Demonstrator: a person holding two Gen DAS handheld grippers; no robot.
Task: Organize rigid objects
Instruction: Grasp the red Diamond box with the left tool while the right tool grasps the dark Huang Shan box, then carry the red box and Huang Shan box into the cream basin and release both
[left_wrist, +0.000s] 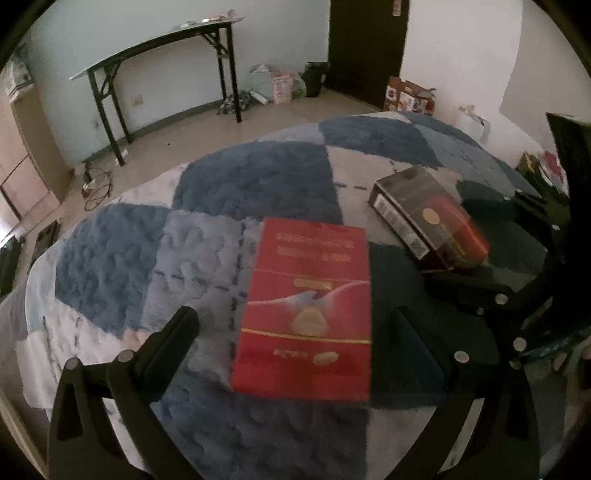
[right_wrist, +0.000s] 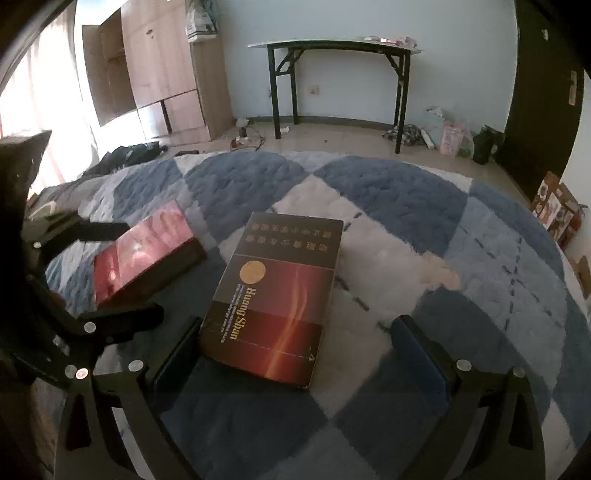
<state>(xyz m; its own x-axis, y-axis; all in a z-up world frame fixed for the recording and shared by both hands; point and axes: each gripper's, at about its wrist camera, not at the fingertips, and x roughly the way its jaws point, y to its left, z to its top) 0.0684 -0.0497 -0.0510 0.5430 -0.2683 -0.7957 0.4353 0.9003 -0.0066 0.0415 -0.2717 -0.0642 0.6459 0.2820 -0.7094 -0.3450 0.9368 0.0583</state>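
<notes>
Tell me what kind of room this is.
Probably a bedroom at home: a plush checked blanket covers what looks like a bed, with a wooden wardrobe and a folding table along the walls.

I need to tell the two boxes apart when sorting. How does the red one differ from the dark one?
The bright red flat cardboard box is red all over; the dark brown flat cardboard box is near black with a red streak. Only the dark one shows readable Latin lettering, "Huang Shan". Each lies between a different open claw. Both lie flat on the blue checked rug and carry a gold round emblem.

Left claw (left_wrist: 295, 332) spread wide over red box (left_wrist: 304, 314) on rug (left_wrist: 240, 184).
</notes>
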